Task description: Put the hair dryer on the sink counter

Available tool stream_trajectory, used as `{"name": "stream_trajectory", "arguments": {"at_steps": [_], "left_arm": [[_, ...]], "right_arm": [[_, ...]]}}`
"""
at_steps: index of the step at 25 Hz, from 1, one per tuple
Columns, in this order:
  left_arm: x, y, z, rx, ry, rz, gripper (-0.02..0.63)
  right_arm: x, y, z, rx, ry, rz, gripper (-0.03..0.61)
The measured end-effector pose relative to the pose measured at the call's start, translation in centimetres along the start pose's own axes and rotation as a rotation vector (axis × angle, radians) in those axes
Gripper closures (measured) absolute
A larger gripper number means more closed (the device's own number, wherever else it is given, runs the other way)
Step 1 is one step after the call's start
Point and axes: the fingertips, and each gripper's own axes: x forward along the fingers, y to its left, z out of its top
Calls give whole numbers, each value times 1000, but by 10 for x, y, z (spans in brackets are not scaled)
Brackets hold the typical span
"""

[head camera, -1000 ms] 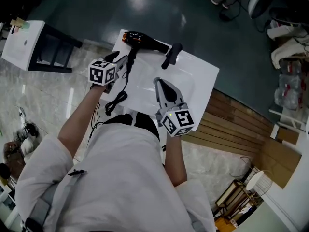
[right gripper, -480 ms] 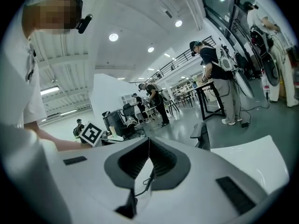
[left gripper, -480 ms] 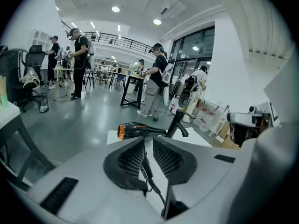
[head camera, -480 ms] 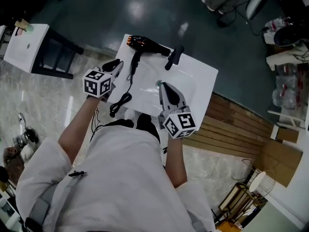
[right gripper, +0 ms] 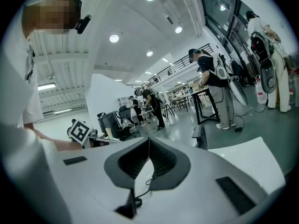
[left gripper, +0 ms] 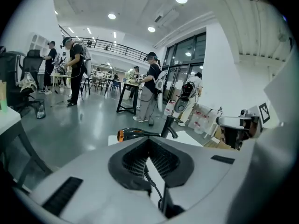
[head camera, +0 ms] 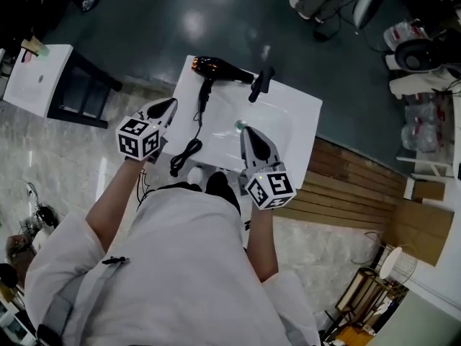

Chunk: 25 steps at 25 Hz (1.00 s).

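Note:
The black hair dryer with an orange rear end lies on the far left of the white sink counter, its handle pointing toward me. Its cord trails down to the counter's near edge. My left gripper hangs left of the handle, apart from it, shut and empty. My right gripper hovers over the basin, shut on nothing. In the left gripper view the hair dryer lies beyond the closed left gripper. The right gripper shows closed tips with the cord below.
A black faucet stands at the counter's far edge, right of the dryer. A small white table sits to the left. Wooden slats lie to the right. Several people stand far off on the dark floor.
My left gripper has pulled back from the dryer's handle toward me and its jaws have closed. The dryer stays lying on the counter. The right gripper has hardly moved.

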Motion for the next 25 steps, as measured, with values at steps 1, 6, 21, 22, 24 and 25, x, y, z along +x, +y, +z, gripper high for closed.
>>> {"name": "stream_trajectory", "arguments": {"at_steps": [1, 6, 21, 22, 24, 25], "left_arm": [[-5, -1, 0, 3, -5, -6, 611], [-27, -6, -1, 30, -23, -37, 611], [-55, -36, -2, 81, -91, -106, 611], [-55, -40, 0, 82, -97, -109, 611], [-56, -46, 5, 87, -112, -111, 611], [-57, -50, 8, 90, -121, -111, 611]], "right_arm": [[-2, 3, -1, -1, -4, -7, 571], [-15, 16, -4, -11, -21, -42, 571], [-43, 25, -5, -33, -49, -93, 571], [-43, 25, -3, -35, -50, -86, 571], [-42, 27, 0, -40, -52, -66, 571], [-42, 28, 1, -45, -52, -54, 571]]}}
